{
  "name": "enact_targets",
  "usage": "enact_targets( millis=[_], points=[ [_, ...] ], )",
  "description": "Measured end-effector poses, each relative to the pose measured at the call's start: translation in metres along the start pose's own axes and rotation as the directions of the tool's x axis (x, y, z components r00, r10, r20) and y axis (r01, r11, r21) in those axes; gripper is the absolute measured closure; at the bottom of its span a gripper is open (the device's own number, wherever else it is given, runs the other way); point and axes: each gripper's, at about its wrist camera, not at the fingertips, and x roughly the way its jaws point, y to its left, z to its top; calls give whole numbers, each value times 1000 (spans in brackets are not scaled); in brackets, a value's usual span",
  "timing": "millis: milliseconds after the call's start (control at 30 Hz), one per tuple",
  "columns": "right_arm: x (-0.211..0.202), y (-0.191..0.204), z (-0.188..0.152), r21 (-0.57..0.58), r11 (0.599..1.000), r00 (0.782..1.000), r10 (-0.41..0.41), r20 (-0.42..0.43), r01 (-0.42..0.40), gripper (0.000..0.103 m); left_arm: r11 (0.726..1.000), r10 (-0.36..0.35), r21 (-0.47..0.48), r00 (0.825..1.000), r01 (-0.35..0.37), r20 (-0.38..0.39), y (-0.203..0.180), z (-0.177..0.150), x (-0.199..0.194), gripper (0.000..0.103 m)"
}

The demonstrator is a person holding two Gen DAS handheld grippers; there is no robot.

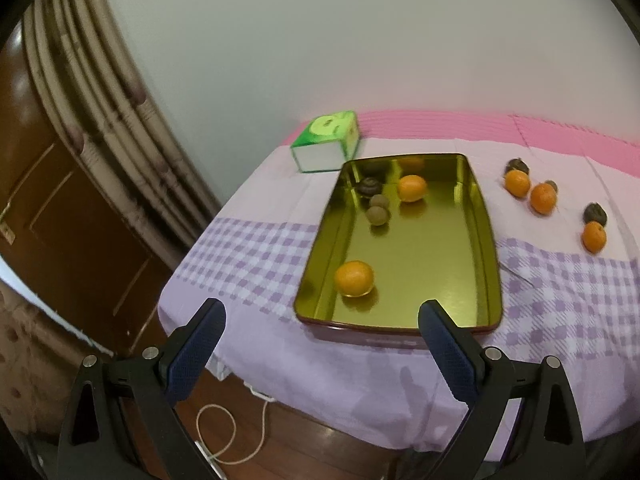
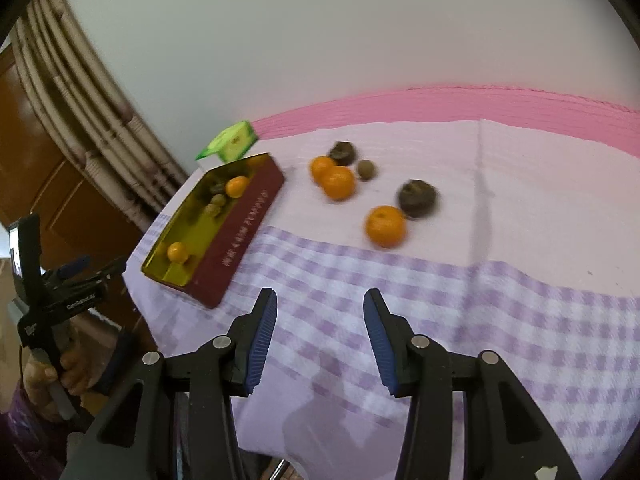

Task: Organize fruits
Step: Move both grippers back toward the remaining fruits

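A gold-lined tin tray (image 1: 476, 240) with red outer walls (image 2: 240, 220) lies on the checked cloth. It holds two oranges (image 1: 354, 279) (image 1: 412, 188), a dark fruit (image 1: 368, 187) and two greenish-brown fruits (image 1: 378, 209). To its right on the cloth lie three oranges (image 2: 385, 226) (image 2: 338, 182) (image 2: 322, 168), two dark fruits (image 2: 418, 199) (image 2: 343, 153) and a small brownish one (image 2: 366, 169). My left gripper (image 1: 322, 312) stands open and empty before the tray's near edge. My right gripper (image 2: 320, 300) hovers open and empty over the cloth, short of the loose fruits.
A green tissue box (image 1: 326, 140) sits behind the tray by the wall. A pink mat (image 1: 520, 128) runs along the table's back. The table's left edge drops to a wooden floor with a white cable (image 1: 224, 432). A hand (image 2: 60, 364) holds the left gripper.
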Motion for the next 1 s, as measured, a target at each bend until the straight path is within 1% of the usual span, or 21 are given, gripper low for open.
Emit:
enact_targets(
  millis=[133,267,300,333,367,400,433,500,567,600,667,733,767,800,833,900,933,967,1000],
  points=[
    [-16,-6,-4,-33,998,999,-46,15,47,60,999,-20,46,1000,19,22,-15,0,-7,6],
    [-35,-13,-13,-62,994,996,-86,33,88,56,992,-60,118,997,54,47,-39,0,-19,6],
    [-37,-15,-14,-63,994,995,-90,36,92,55,988,-82,137,995,75,50,-46,2,-23,6],
    [-42,-19,-17,-62,993,994,-96,41,99,55,979,-131,163,990,122,45,-56,5,-26,6],
    [-43,-22,-19,-59,993,994,-99,45,101,55,972,-164,175,986,155,38,-63,8,-27,6],
    [-46,-26,-21,-50,994,994,-99,49,102,55,961,-211,190,977,203,23,-72,12,-28,6],
    [-49,-30,-22,-38,994,994,-97,54,100,55,945,-261,203,965,255,3,-82,16,-29,6],
    [-53,-38,-24,-11,995,994,-94,64,95,55,921,-327,222,945,322,-13,-101,26,-30,6],
    [-57,-47,-24,13,996,993,-90,76,89,55,894,-380,249,925,374,-26,-121,34,-29,6],
    [-59,-50,-24,23,996,993,-86,81,85,55,873,-412,268,910,408,-44,-135,40,-27,6],
    [-63,-57,-23,44,997,993,-73,95,69,54,851,-442,282,894,443,-72,-154,47,-21,6],
    [-67,-63,-22,58,997,992,-65,107,59,52,838,-460,277,882,470,-104,-173,55,-10,6],
    [-68,-64,-22,63,996,992,-63,112,56,50,829,-475,268,871,491,-126,-183,60,-3,6],
    [-69,-67,-21,71,996,991,-58,117,50,50,824,-483,263,865,502,-139,-189,61,1,6],
    [-71,-69,-21,78,996,991,-53,121,44,49,821,-487,257,860,510,-152,-197,65,8,6],
    [-75,-74,-20,95,995,991,-44,128,31,49,821,-480,260,861,509,-170,-213,70,21,6],
    [-76,-76,-20,103,994,991,-39,132,25,48,814,-488,262,855,519,-179,-220,72,26,8],
    [-76,-78,-20,110,994,991,-33,133,18,48,800,-509,262,841,540,-182,-227,73,30,8],
    [-77,-79,-20,115,993,991,-30,132,14,47,792,-520,264,835,550,-180,-232,74,31,9]
  ],
)
